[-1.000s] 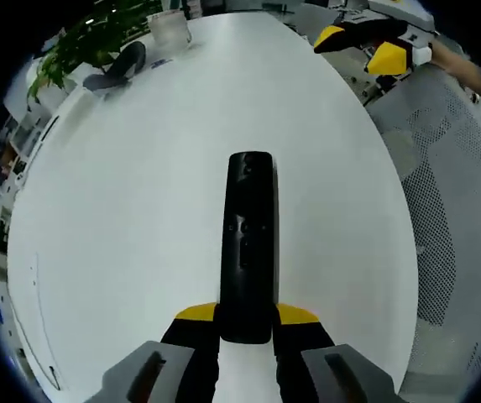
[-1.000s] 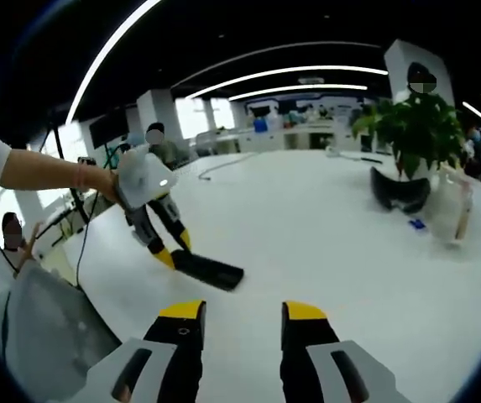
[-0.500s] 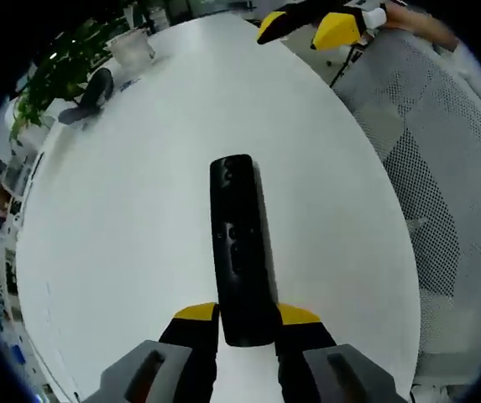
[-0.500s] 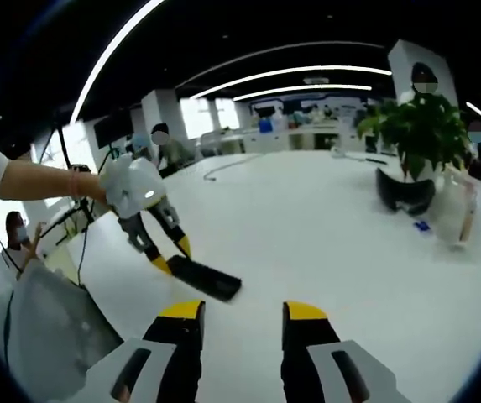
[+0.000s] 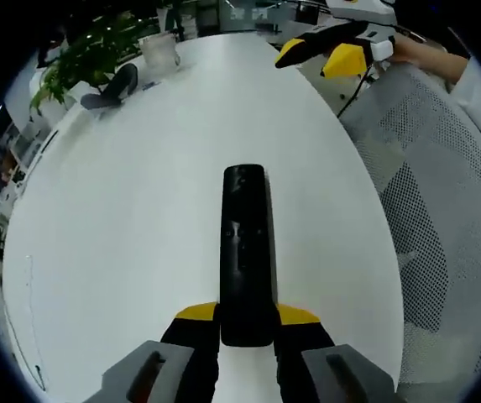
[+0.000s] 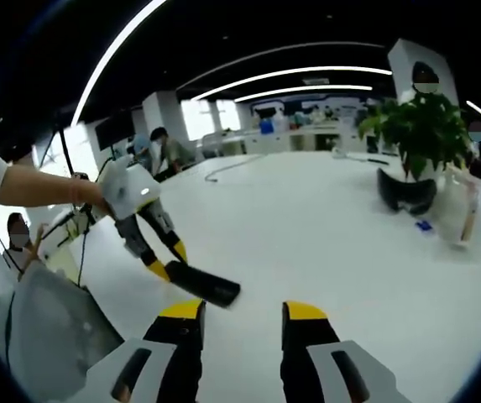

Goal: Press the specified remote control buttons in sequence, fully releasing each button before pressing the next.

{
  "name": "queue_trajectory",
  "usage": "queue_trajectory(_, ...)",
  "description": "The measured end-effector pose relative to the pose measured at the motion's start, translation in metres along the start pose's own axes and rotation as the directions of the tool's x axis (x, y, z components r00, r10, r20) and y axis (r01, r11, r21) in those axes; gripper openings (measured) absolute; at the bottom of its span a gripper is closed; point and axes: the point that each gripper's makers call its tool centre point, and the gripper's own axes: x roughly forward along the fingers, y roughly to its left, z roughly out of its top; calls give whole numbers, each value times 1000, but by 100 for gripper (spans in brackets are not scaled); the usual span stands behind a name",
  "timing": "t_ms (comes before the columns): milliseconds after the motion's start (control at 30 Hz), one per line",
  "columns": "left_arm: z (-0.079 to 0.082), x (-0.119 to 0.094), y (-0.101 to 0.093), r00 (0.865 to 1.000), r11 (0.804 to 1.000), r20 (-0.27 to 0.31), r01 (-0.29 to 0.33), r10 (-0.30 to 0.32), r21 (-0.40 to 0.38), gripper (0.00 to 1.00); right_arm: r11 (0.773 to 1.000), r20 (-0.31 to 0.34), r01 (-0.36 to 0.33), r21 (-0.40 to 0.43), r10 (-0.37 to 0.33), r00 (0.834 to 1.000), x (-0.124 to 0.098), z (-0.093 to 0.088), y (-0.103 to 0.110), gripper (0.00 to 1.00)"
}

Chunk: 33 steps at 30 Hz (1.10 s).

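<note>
A long black remote control (image 5: 246, 252) points away from me over the white table (image 5: 122, 218), its near end clamped between the yellow-tipped jaws of my left gripper (image 5: 247, 315). Small buttons show on its upper face. In the right gripper view the same remote (image 6: 203, 285) is held just above the table by the left gripper (image 6: 161, 267), with a person's hand and sleeve behind it. My right gripper (image 6: 243, 312) hangs open above the table with nothing between its jaws; it also appears at the far edge as the right gripper (image 5: 332, 52).
A potted green plant (image 6: 412, 126) stands at the table's far side with a black headset (image 6: 406, 190) and a clear cup (image 6: 462, 214) beside it. A white mesh chair (image 5: 441, 201) sits against the table's edge. People stand in the office behind.
The left gripper has swung with the remote, so the table and plant shifted in its view. The right gripper has stayed open and nearly still.
</note>
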Motion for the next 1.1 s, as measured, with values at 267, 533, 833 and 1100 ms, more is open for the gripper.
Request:
queue_trajectory(267, 1, 0, -15, 1000, 1000, -4, -7, 7, -23, 23, 1000, -21, -8, -7, 8, 1000, 1, -3, 2, 32)
queue_trajectory(533, 2, 0, -29, 1000, 1000, 4, -4, 5, -26, 23, 1000, -32, -16, -12, 15, 999, 2, -4, 3, 32)
queue_trajectory(833, 3, 0, -40, 1000, 999, -11, -10, 10, -33, 23, 999, -55, -29, -25, 27, 998, 4, -7, 6, 30)
queue_trajectory(1100, 6, 0, -53, 1000, 999, -10, -9, 8, -30, 23, 999, -70, -38, -31, 36, 997, 5, -8, 7, 27)
